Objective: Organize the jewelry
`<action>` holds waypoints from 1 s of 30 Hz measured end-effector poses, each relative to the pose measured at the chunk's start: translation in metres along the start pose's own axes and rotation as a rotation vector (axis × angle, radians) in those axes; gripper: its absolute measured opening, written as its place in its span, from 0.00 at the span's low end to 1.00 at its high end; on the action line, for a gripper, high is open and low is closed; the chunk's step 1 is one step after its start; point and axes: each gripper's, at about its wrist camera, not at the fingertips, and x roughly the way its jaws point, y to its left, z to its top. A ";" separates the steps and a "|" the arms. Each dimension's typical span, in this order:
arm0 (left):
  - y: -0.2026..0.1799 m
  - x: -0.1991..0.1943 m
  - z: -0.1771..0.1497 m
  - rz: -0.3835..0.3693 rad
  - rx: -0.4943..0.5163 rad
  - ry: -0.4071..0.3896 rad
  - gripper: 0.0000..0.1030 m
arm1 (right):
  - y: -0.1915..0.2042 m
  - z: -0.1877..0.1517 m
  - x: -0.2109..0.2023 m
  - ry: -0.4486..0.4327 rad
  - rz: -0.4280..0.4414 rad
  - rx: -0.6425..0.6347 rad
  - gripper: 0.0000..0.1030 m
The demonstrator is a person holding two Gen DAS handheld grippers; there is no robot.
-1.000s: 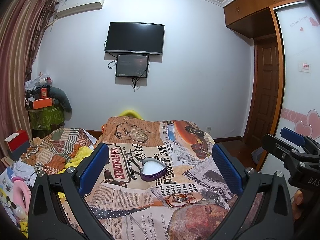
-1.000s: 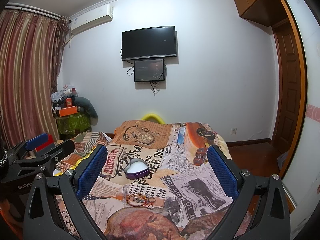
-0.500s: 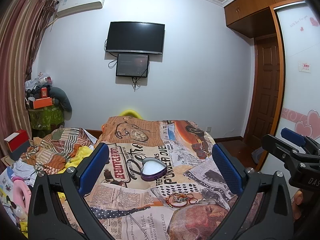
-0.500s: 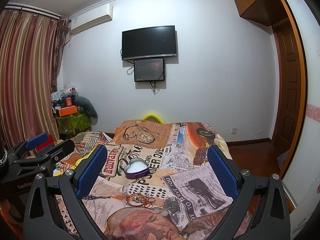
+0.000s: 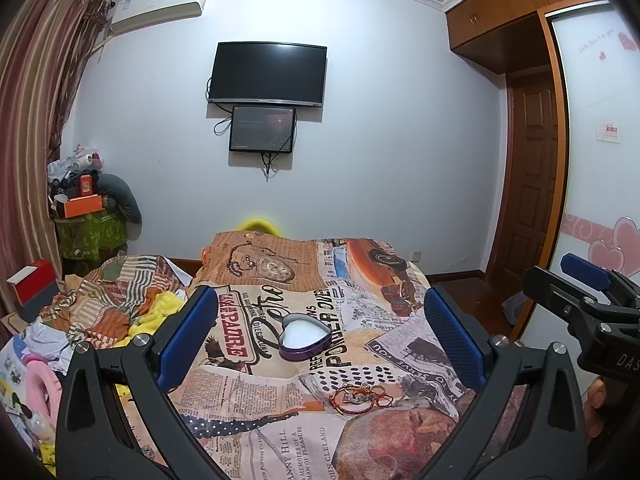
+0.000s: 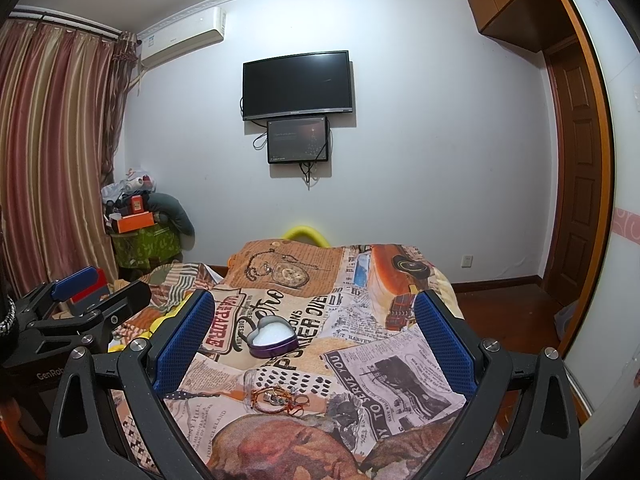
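A small pile of jewelry (image 5: 358, 395), red and gold bangles with a beaded piece, lies on the newspaper-print bedspread (image 5: 256, 408). It also shows in the right wrist view (image 6: 280, 399). Behind it stands an open purple heart-shaped box (image 5: 305, 339) with white lining, also in the right wrist view (image 6: 273, 337). My left gripper (image 5: 320, 334) is open and empty, held above the bed short of the jewelry. My right gripper (image 6: 314, 338) is open and empty, alongside it to the right.
Crumpled striped and yellow bedding (image 5: 120, 300) lies left of the spread. A cluttered green stand (image 5: 86, 224) with an orange box stands by the curtain. A TV (image 5: 266, 74) hangs on the far wall. A wooden door (image 5: 532, 184) and wardrobe (image 5: 600, 160) are at right.
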 end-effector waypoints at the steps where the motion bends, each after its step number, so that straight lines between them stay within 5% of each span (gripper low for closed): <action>1: 0.000 0.000 0.000 -0.001 0.000 0.001 1.00 | 0.000 0.000 0.000 0.000 0.000 0.000 0.96; 14: 0.006 0.023 -0.007 0.008 -0.020 0.067 1.00 | -0.004 -0.008 0.017 0.043 -0.003 0.008 0.96; 30: 0.024 0.121 -0.076 0.013 -0.050 0.413 1.00 | -0.034 -0.070 0.101 0.349 -0.024 0.039 0.96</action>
